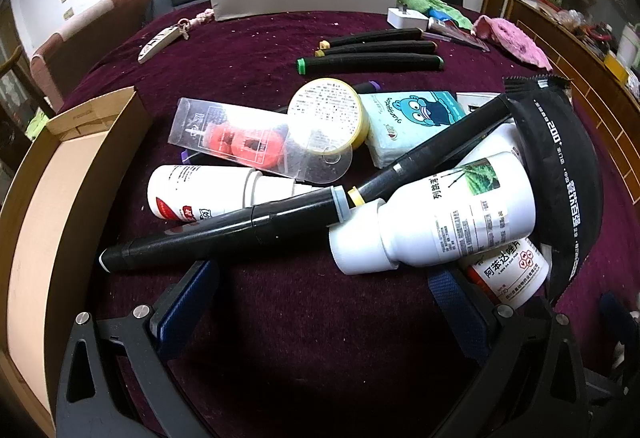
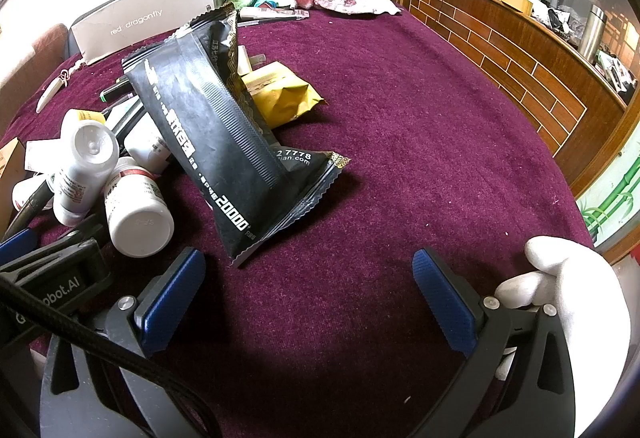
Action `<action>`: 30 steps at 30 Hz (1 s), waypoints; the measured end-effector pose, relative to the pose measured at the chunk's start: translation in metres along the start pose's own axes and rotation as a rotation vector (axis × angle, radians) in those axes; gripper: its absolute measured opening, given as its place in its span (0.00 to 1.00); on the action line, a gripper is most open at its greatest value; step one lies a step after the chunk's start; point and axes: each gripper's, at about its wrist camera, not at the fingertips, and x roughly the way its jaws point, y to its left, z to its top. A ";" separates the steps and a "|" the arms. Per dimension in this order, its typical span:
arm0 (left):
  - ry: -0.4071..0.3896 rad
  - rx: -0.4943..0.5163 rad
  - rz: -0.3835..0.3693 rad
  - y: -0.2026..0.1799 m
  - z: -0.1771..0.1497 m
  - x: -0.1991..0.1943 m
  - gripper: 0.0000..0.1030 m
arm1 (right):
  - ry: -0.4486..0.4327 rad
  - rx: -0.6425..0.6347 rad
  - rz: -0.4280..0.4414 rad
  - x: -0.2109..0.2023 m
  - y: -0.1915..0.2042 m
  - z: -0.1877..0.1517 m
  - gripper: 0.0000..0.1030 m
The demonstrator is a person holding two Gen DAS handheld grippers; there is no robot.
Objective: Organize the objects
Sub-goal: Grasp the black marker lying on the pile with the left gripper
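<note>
Your left gripper [image 1: 320,302] hangs with its blue pads spread wide, holding nothing, right in front of a long black marker [image 1: 224,230] lying across the maroon velvet tablecloth [image 1: 256,66]. Your right gripper [image 2: 308,298] is just as wide apart over bare cloth. Only the left view catches the open cardboard box [image 1: 44,174] and three black markers [image 1: 376,50] lined up further back. Only the right view shows the yellow foil pouch [image 2: 284,94] behind the black crinkly packet [image 2: 224,142], which leans on the white pill bottles [image 2: 132,206].
</note>
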 end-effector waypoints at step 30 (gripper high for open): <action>-0.128 0.140 -0.058 0.098 -0.014 -0.066 0.97 | 0.048 -0.073 0.070 0.002 -0.002 -0.006 1.00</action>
